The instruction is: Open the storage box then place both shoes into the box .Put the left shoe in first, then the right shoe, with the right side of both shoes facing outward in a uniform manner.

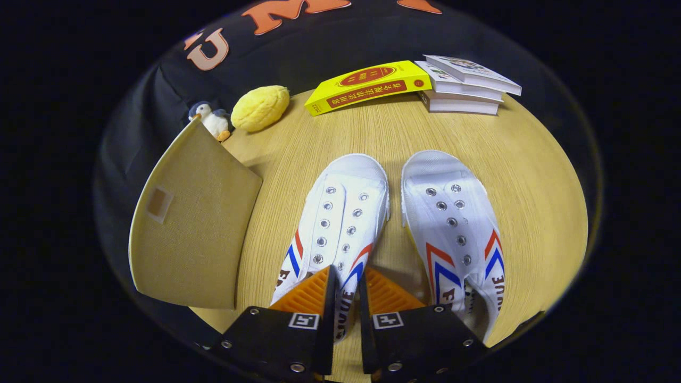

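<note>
Round wooden table (532, 175), pale grain, bearing everything else. On its near-left part, tan fabric storage box (191, 229), lid closed, a small paler patch on the top face; one corner pointing toward the shoes. Ahead of the gripper, side by side with toes pointing away: left shoe (338, 213) and right shoe (452, 223), both white canvas with metal eyelets and red-and-blue chevrons on the sides, laceless, a narrow strip of table between them. Beyond the shoes at the far edge, a stack of white books (463, 85), three high, and leaning against it a yellow book (367, 85) with red panels (cover text left unread). Further left along the far edge, a yellow lemon-shaped plush (260, 108), then a small white bird plush (212, 120) touching the box's far corner, partly hidden behind it. Nearest of all, gripper (347, 290), fingers brought close together and clamped on the inner side wall of the left shoe near its heel opening, one finger inside the shoe, the other outside.
</note>
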